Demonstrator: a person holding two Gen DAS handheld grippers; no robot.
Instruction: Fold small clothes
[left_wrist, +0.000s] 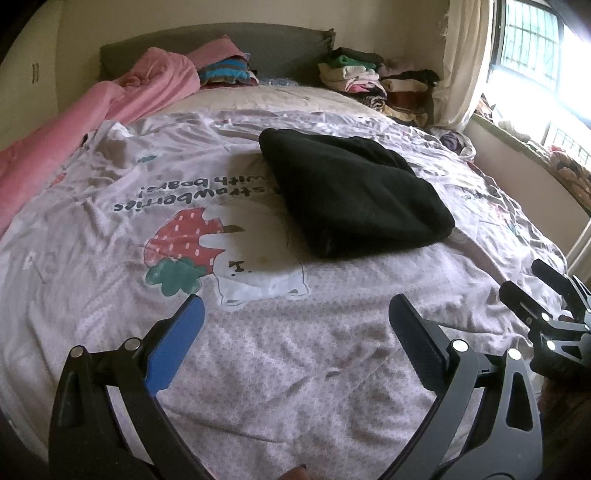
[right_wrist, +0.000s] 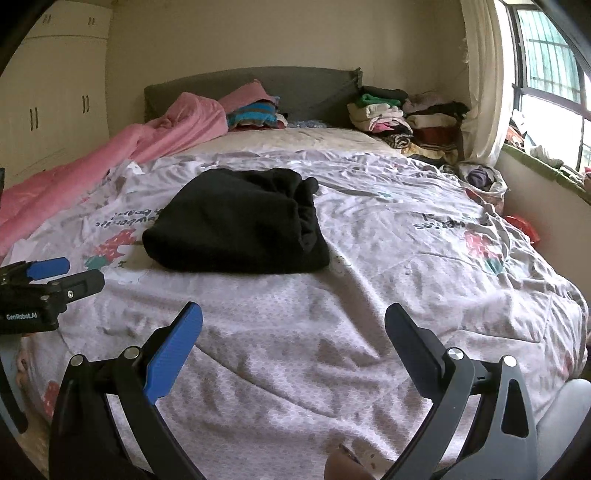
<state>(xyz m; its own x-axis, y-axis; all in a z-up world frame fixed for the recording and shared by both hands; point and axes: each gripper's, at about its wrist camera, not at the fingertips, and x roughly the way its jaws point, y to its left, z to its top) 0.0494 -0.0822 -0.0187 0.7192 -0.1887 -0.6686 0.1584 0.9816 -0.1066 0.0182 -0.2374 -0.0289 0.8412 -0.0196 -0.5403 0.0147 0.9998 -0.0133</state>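
Both claws, left claw (left_wrist: 295, 317) and right claw (right_wrist: 293, 321), gape empty short of your black garment (left_wrist: 351, 192); pinch too deep and you snag the bedsheet (left_wrist: 295, 369).

Both wrist views face headboardward, seemingly low, sharing the bed (left_wrist: 295, 369).

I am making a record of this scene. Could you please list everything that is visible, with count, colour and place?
black garment: one, black, folded, middle of bed
bed cover: one, pale with strawberry print, spread over bed
pink blanket: one, pink, bunched along left side
clothes stacks: several, mixed colours, far right by headboard
headboard: one, grey, far end
curtain: one, cream, by window
wardrobe: one, cream, left wall
left gripper: open, empty, above cover
right gripper: open, empty, above cover
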